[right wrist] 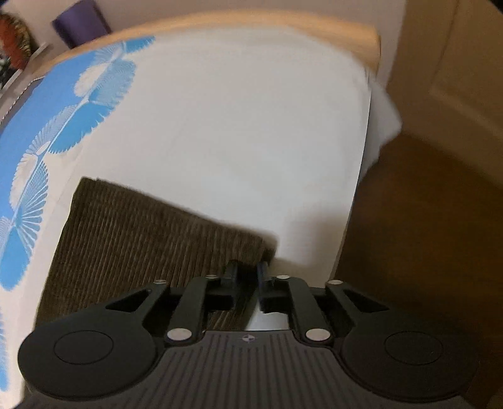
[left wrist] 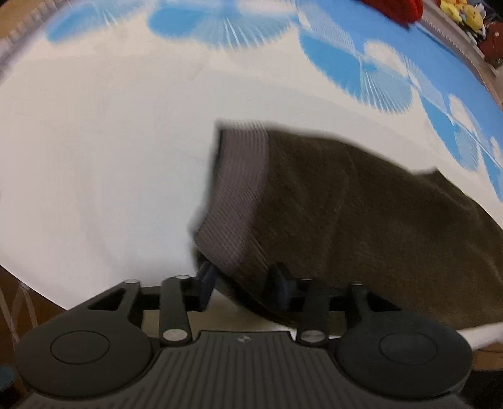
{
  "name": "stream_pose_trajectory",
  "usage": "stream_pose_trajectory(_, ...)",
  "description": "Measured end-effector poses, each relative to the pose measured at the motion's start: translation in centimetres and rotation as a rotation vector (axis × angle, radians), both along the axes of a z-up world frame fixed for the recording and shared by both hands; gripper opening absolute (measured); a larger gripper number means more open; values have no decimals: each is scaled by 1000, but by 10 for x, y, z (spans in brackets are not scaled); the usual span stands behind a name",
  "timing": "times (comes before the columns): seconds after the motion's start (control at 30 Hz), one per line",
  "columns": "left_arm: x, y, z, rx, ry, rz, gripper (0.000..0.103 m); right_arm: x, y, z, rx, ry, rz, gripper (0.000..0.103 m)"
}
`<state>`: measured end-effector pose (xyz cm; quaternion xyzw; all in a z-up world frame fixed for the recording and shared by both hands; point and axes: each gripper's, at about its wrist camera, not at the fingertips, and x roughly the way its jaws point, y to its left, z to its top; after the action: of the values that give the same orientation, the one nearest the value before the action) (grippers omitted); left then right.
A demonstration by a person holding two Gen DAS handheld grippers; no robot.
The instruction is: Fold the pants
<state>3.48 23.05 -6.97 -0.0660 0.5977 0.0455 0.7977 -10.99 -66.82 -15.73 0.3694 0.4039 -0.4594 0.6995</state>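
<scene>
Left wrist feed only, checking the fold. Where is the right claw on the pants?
Observer: The right claw is at a near corner of the pants, with fabric between its fingers.
Operator: Close to the sheet's edge?
Observer: Yes. The white sheet ends just right of that corner, with brown floor beyond.
Operator: Is the fabric flat there?
Observer: It looks flat on the sheet with a straight far edge. Blur hides any fine wrinkles.

Home bedroom, bed (right wrist: 239, 126) with blue-patterned white sheet, plush toys (left wrist: 462, 14) alongside
</scene>
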Motion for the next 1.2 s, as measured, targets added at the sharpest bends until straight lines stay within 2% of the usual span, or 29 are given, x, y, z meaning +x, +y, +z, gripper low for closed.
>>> stream_pose_trajectory(0.1,-2,3,27,97,-156,35,51,3,4,12,-107,24,12,21)
stream_pose_trajectory(0.2,0,-7,43,65,-276,-6,50,8,10,27,-209,0,48,21)
stream_pose_trajectory(0.27,5,-17,43,34,-291,-59,44,14,18,39,-266,-31,76,21)
stream_pose_trajectory(0.37,12,-34,34,55,-264,-153,30,28,34,54,-343,-102,165,21)
stream_pose_trajectory(0.43,17,-42,22,98,-224,-201,26,39,47,62,-369,-137,233,21)
stream_pose_trajectory(0.5,18,-42,-2,149,-123,-213,22,54,64,69,-365,-194,324,21)
stream_pose_trajectory(0.53,20,-39,-17,186,-41,-212,12,62,72,71,-361,-215,363,21)
stream_pose_trajectory(0.57,18,-36,-27,207,2,-218,11,71,81,73,-357,-235,408,21)
stream_pose_trajectory(0.63,16,-36,-28,211,-5,-243,11,89,100,77,-352,-271,494,21)
stream_pose_trajectory(0.8,14,-25,-15,133,-52,-191,13,131,157,90,-349,-326,728,21)
stream_pose_trajectory(0.9,17,-24,2,87,-152,-165,20,150,195,100,-340,-354,839,21)
stream_pose_trajectory(0.97,22,-22,6,56,-183,-151,21,159,220,108,-340,-377,908,21)
stream_pose_trajectory(1.03,25,-22,-3,72,-129,-145,21,165,247,115,-347,-397,975,21)
stream_pose_trajectory(1.1,29,-25,-22,169,-41,-160,21,172,271,120,-346,-420,1041,21)
stream_pose_trajectory(1.13,31,-27,-25,211,-25,-174,23,175,281,122,-339,-433,1067,21)
stream_pose_trajectory(1.2,33,-24,-25,200,-17,-163,23,184,301,124,-316,-457,1113,21)
